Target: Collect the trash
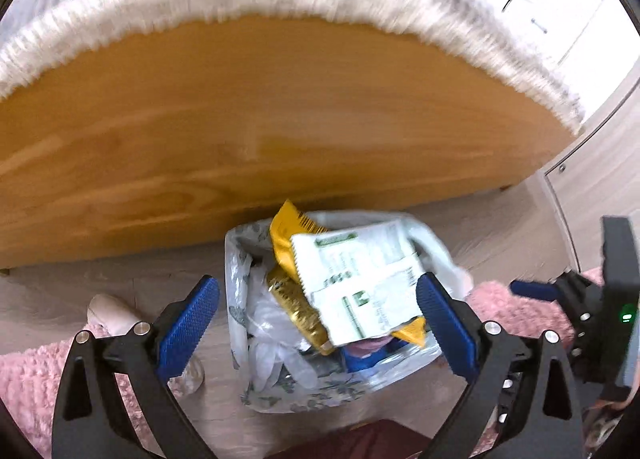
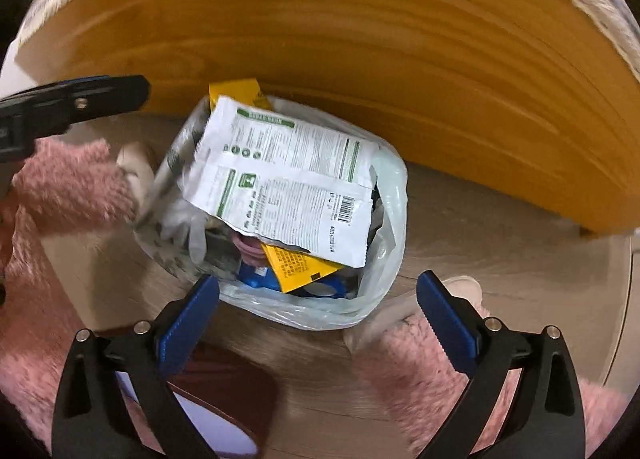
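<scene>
Both tongs [image 1: 318, 317] [image 2: 318, 319] spread wide above seemingly full trash bag [image 2: 384, 279].

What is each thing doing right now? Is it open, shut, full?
Trash bag: open, full.
White wrapper: torn open, lying on top.
Yellow packet: under the white wrapper.
Left gripper: open, empty.
Right gripper: open, empty.
</scene>
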A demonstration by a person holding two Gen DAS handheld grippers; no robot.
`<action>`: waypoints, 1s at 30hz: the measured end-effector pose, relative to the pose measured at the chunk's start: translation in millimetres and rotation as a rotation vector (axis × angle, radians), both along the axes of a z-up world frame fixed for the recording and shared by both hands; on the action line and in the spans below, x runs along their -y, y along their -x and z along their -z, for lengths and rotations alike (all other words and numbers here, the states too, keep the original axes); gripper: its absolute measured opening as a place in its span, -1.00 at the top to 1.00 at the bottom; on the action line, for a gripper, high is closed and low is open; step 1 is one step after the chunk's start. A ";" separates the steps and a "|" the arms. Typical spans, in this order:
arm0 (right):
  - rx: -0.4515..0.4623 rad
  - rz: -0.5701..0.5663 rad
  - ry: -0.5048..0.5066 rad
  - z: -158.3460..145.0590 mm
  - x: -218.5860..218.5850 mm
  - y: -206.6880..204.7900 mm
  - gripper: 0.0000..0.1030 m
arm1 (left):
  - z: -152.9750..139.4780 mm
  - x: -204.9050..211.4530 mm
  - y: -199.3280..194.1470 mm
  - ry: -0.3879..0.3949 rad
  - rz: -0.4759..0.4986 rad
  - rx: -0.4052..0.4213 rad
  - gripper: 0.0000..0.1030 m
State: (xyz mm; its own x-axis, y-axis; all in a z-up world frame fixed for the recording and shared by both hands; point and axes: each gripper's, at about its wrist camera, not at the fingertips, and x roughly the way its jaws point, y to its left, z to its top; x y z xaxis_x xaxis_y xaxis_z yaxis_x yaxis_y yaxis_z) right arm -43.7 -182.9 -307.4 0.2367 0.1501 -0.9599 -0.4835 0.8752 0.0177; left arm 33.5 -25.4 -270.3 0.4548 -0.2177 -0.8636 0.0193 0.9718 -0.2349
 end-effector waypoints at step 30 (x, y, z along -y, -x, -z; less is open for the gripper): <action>0.310 0.191 -0.239 -139.2 19.5 88.0 -0.84 | -137.1 14.7 143.8 -0.107 -0.017 0.504 -0.85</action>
State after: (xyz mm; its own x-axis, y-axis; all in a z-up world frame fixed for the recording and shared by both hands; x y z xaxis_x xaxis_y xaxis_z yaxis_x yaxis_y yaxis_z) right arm -131.7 -202.4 -168.2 0.5533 0.2853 -0.7826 -0.3277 0.9383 0.1104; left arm -110.3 -40.1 -133.1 0.8230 -0.1290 -0.5533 0.0883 0.9911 -0.0996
